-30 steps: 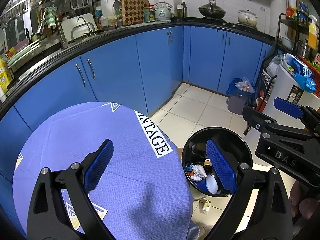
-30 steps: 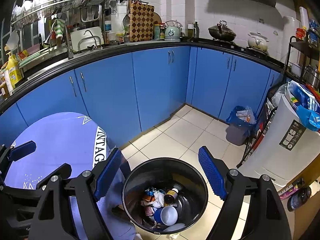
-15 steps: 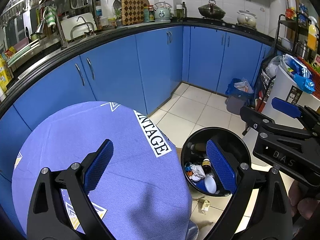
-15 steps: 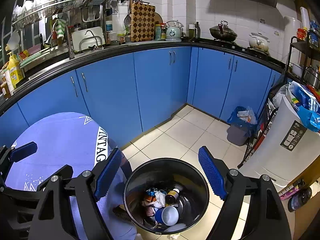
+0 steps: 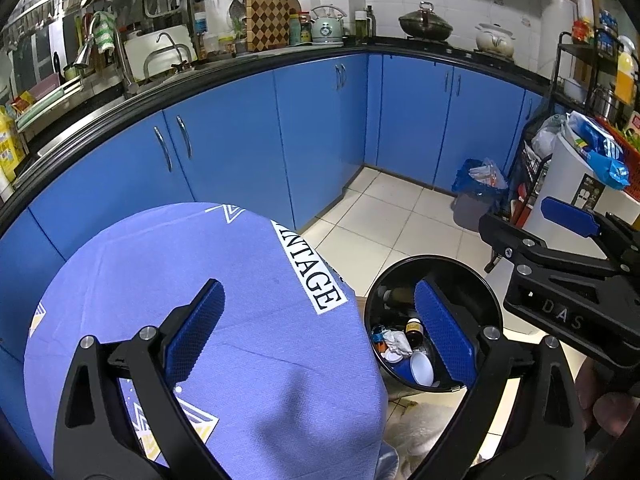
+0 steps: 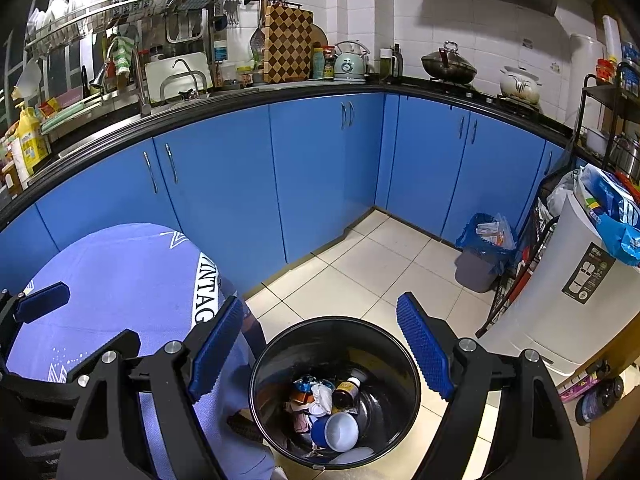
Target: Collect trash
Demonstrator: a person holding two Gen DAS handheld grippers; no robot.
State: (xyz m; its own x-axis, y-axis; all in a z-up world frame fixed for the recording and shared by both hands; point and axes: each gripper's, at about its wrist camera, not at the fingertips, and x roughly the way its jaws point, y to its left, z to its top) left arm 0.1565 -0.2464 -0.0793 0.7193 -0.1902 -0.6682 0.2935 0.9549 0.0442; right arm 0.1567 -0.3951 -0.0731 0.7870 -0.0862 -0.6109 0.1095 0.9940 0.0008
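Observation:
A round black trash bin stands on the tiled floor beside the table; it also shows in the left wrist view. Inside lie a blue cup, a brown bottle, crumpled paper and wrappers. My right gripper is open and empty above the bin. My left gripper is open and empty over the table's right edge. The table's purple cloth is bare of trash where visible.
Blue kitchen cabinets run along the back under a black counter. A grey bin with a blue bag stands in the corner. A white appliance and a black rack stand at right. A small scrap lies on the floor by the bin.
Both grippers have drifted slightly; the view of the bin has shifted a little. Both stay open and empty.

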